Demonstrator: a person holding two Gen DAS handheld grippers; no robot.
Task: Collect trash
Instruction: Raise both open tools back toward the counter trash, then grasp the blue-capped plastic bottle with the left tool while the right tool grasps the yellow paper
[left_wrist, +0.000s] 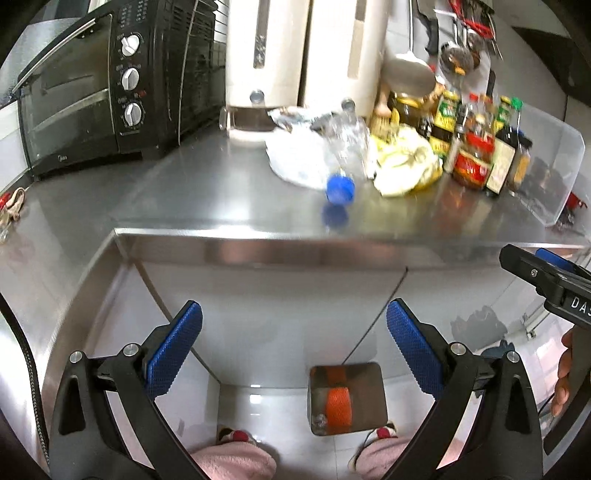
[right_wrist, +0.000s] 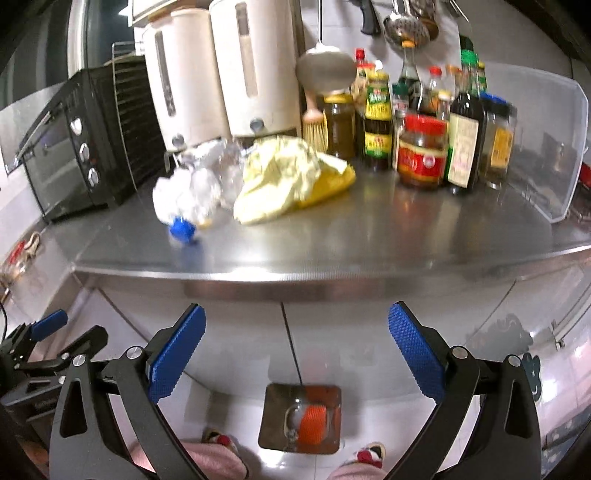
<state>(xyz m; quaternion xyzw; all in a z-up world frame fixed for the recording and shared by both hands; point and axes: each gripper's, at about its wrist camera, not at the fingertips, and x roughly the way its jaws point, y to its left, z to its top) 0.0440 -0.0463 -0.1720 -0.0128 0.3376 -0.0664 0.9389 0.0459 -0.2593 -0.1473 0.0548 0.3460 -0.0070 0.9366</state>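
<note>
While both grippers hang below the edge of the steel counter (left_wrist: 229, 206) with nothing between their fingers, the trash waits in a loose heap near the back of it. The left gripper (left_wrist: 293, 347) and the right gripper (right_wrist: 297, 350) each stand spread wide and empty. On the counter lies a crushed clear bottle (left_wrist: 345, 147) with a blue cap (left_wrist: 340, 189), resting across a crumpled white bag (left_wrist: 291, 158), and just beside them a crumpled yellow wrapper (right_wrist: 284, 181). On the floor below sits a small metal bin (right_wrist: 299, 419) with something orange already in it, between the person's slippered feet. The likeliest trouble is the bottle — smooth, round and thin-walled, it could squirt out of the pads or roll off the edge if pinched near the cap rather than across the body. The bag and wrapper are limp and overlapping, so a grab at one may drag the other along and shed it short of the bin. The sauce jars and bottles (right_wrist: 424, 147) stand close to the wrapper — a wide reach from the right could knock one over. The bin's mouth looks small, so a release from too high might miss it.
</note>
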